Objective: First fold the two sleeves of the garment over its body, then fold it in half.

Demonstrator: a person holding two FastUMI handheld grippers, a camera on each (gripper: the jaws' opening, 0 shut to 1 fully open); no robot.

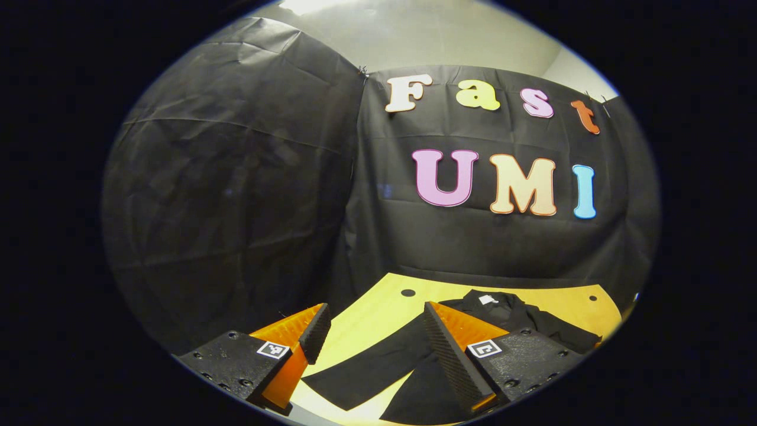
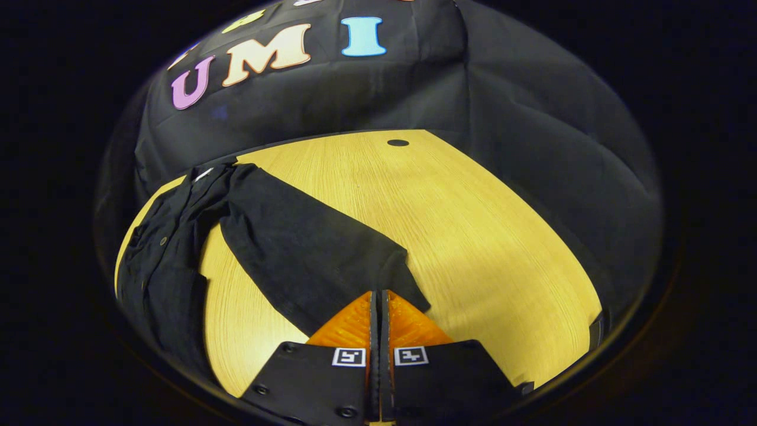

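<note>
- Both views dim overall; the black cloth wall soaks up most light.
- Light comes from overhead: bright patch on the ceiling (image 1: 331, 6) at the top of the left gripper view.
- Wooden surface (image 2: 461, 225) is the brightest area, evenly lit, mild sheen, no hard glare.
- Black garment (image 2: 295, 248) shows little detail; folds barely read.
- Strong fisheye bending, edges darken toward the rim.
- Focus sharp at centre; no motion blur.

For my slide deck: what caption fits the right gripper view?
Right gripper, fingers closed, at the cuff of the black garment's sleeve, which lies spread across the wooden table.
</note>
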